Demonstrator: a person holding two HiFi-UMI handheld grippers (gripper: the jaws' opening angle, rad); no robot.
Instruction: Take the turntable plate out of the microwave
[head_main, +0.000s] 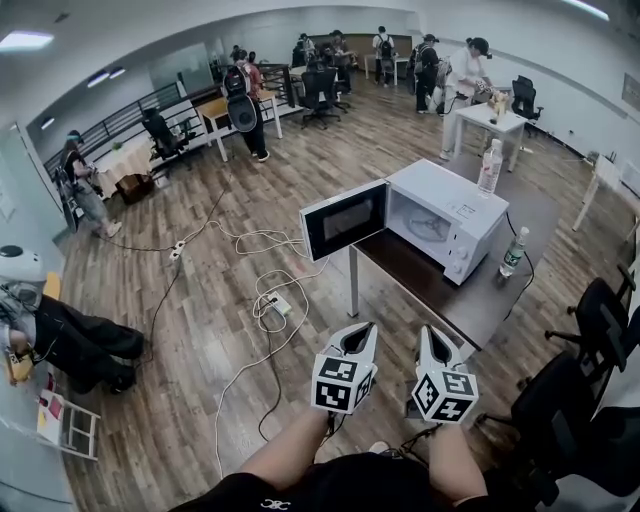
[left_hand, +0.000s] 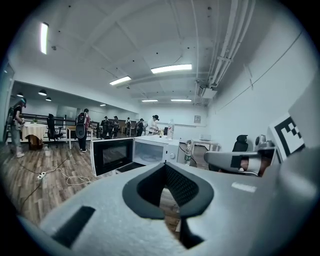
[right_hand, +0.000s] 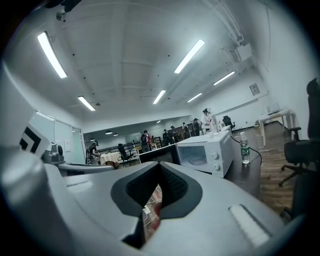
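Note:
The white microwave (head_main: 445, 212) stands on a dark table (head_main: 430, 290) ahead of me, its door (head_main: 345, 220) swung open to the left. Inside the lit cavity lies the glass turntable plate (head_main: 430, 228). My left gripper (head_main: 360, 338) and right gripper (head_main: 430, 340) hang side by side well short of the table's near end, both shut and empty. In the left gripper view the microwave (left_hand: 157, 150) sits far beyond the closed left gripper (left_hand: 167, 167). In the right gripper view the microwave (right_hand: 207, 152) is equally distant past the right gripper (right_hand: 159, 167).
A water bottle (head_main: 513, 252) stands on the table right of the microwave, another bottle (head_main: 490, 165) behind it. Black office chairs (head_main: 600, 320) crowd the right side. Cables and a power strip (head_main: 275, 302) lie on the wooden floor to the left. People stand farther back.

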